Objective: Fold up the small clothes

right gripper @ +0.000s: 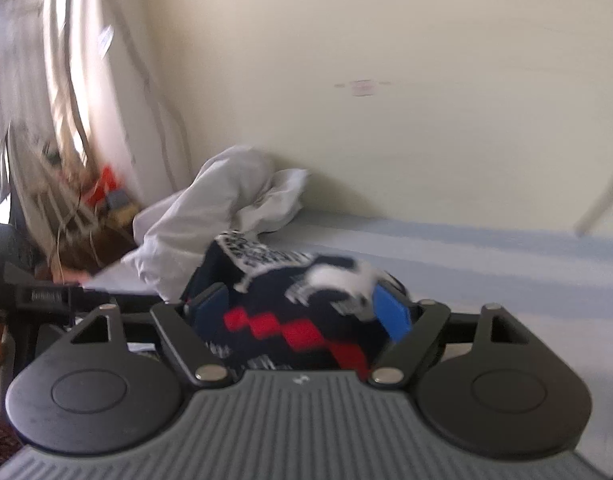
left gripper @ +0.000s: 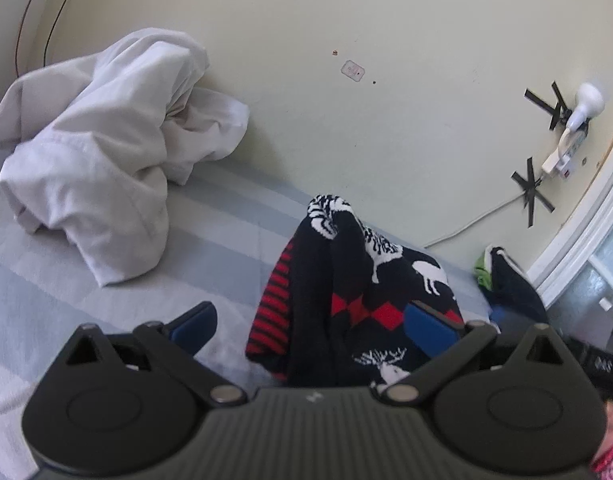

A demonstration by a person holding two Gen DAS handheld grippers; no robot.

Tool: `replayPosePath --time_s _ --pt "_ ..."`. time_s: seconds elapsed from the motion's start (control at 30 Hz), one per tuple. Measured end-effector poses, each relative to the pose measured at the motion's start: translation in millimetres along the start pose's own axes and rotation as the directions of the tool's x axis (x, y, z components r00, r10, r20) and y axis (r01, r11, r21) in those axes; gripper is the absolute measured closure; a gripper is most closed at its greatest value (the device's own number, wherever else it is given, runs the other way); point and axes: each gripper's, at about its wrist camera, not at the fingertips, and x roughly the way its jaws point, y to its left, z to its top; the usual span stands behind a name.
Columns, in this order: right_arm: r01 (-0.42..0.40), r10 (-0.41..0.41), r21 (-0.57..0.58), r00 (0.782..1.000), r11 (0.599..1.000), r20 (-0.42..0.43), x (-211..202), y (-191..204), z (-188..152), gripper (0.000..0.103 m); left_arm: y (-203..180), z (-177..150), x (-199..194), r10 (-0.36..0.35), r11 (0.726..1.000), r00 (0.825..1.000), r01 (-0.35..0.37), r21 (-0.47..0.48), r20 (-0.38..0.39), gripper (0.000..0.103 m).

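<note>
Between both grippers' spread fingers, left gripper and right gripper, bunches the patterned sweater.

Cream wall (tape-marked) behind a blue-striped bed, window rightward.

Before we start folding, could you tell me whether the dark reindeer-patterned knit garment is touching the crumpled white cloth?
Apart. The left wrist view shows bare striped sheet between the knit garment and white cloth.
</note>
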Motion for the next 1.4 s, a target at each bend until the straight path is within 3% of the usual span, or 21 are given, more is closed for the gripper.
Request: replayPosePath --time_s 0.17,0.27,0.43,0.67,0.83,1.4 --pt "-0.029 0.043 0.213 0.997 0.977 -0.063 -6.5 -35.5 -26.5 0.016 -10.5 1.6 35.0 0.014 0.999 0.995 -0.009 0.043 -0.099 0.000" --pt "-0.042 0.074 0.265 0.991 0.963 -0.109 2.5 -39.9 -33.3 0.016 -15.1 -2.6 50.9 0.010 0.998 0.989 -0.001 0.062 -0.150 0.000" --pt "-0.088 0.149 0.329 0.975 0.940 -0.164 24.3 -35.6 -38.5 0.015 -11.4 -14.1 55.4 0.007 0.998 0.986 0.003 0.062 -0.164 0.000" --pt "-0.105 0.160 0.330 0.976 0.938 -0.145 48.9 -28.3 -33.8 0.012 -6.5 -16.5 52.7 -0.019 0.997 0.990 0.029 0.065 -0.142 0.000" --pt "-0.130 0.187 0.366 0.975 0.921 -0.123 45.2 -36.9 -37.5 0.012 -7.9 -17.1 52.7 -0.012 0.997 0.990 0.022 0.074 -0.137 0.000" --pt "-0.140 0.195 0.364 0.974 0.921 -0.118 44.4 -37.0 -38.6 0.011 -11.9 -19.9 53.4 0.010 0.995 0.992 0.003 0.097 -0.128 0.000"
